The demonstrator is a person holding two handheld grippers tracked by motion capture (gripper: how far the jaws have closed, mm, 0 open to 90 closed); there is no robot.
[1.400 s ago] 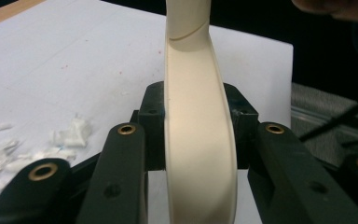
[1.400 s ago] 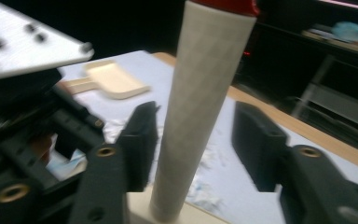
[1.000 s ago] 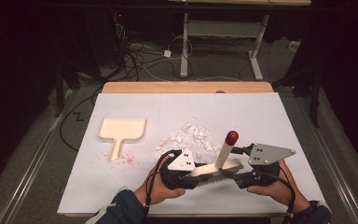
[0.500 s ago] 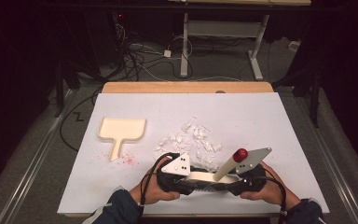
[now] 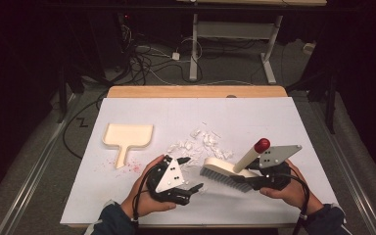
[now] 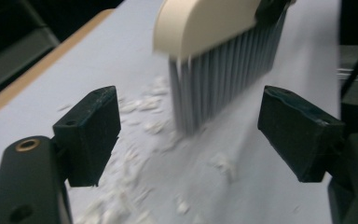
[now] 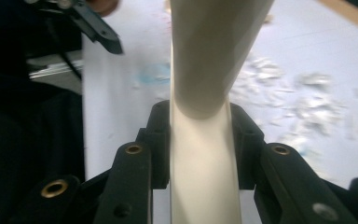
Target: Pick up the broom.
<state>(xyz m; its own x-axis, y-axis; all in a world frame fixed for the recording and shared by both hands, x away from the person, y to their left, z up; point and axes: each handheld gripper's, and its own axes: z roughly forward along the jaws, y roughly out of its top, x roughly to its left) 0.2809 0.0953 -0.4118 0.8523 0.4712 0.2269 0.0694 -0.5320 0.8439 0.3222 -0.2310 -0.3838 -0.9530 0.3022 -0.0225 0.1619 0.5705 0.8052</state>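
dustpan (image 5: 127,137): cream, lies flat in the left-center of the high view, handle toward the bottom edge. Untouched, some pinkish specks by the handle.

left gripper (image 5: 186,174): lower middle of the high view, jaws spread wide w/ nothing between them. A sec ago it was jammed up against the brush w/ the other gripper, now it's backed off to the left, so looks like a handoff is done.

paper scraps (image 5: 203,143): white bits in the frame center, just above the bristles. Left gripper view shows them (image 6: 140,116) under and beside the bristles, tho it's blurry so can't say if the bristles touch the table.

brush (image 5: 227,171): cream body, gray bristles, red-tipped handle sticking up-right, lower center-right.

right gripper (image 5: 254,182): clamped on the brush, both jaws pinching the cream body (image 7: 200,154). It carries the brush solo now, head swung down near the scraps.

meaning: imo sweeping toward the dustpan can start; pan isn't positioned yet.
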